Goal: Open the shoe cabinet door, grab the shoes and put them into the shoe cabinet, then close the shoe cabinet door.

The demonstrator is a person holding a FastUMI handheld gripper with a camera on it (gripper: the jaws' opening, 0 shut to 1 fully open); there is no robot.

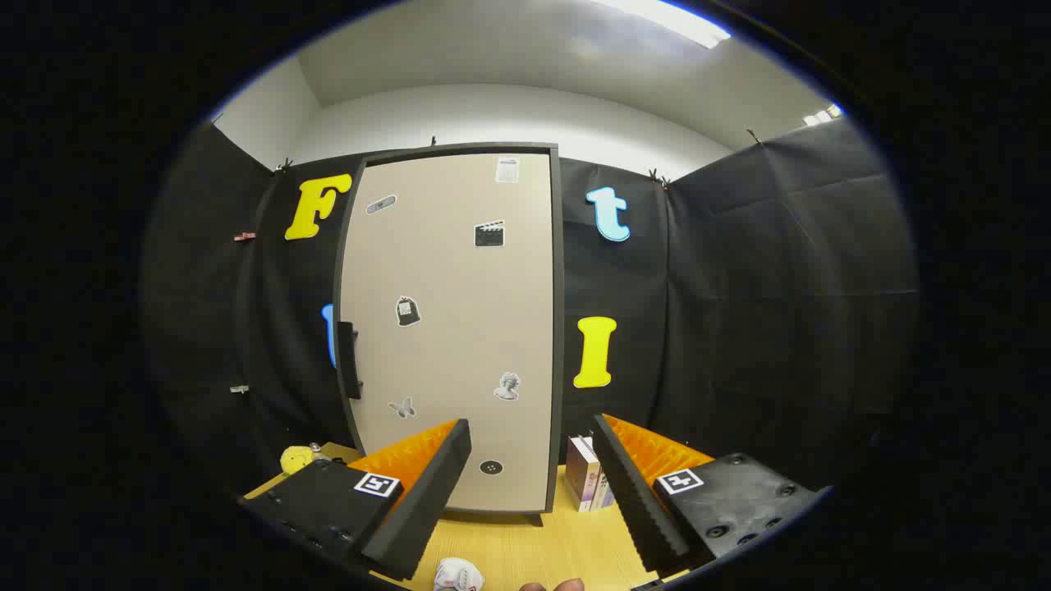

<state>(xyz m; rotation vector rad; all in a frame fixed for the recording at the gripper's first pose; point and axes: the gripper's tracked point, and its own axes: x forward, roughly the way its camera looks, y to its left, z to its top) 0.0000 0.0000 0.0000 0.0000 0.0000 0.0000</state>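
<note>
A: What am I looking at on your end?

B: I'm seeing the gripper (532,447) spread wide, fingers gripping nothing, tips pointing at the shoe cabinet (450,328). Cabinet is sitting dead ahead at 12 o'clock on the wooden table (525,542), door looking shut and flush in its dark frame.

A: Handle?

B: Dark handle (351,359) is sitting on the door's left edge, about 10 o'clock off the left fingertip. Stickers are dotting the door face.

A: Shoes?

B: I'm picking up a white shoe (458,574) low between the fingers at 6 o'clock, closer than the fingertips. Only partly showing, so I can't tell whether it's a pair.

A: Other stuff?

B: Books (586,483) are standing just right of the cabinet base, about 1 o'clock between the fingers. A yellow toy (297,458) is lying at 9 o'clock beyond the left finger. Fingertips of a hand (552,586) are peeking in right beside the shoe.
</note>
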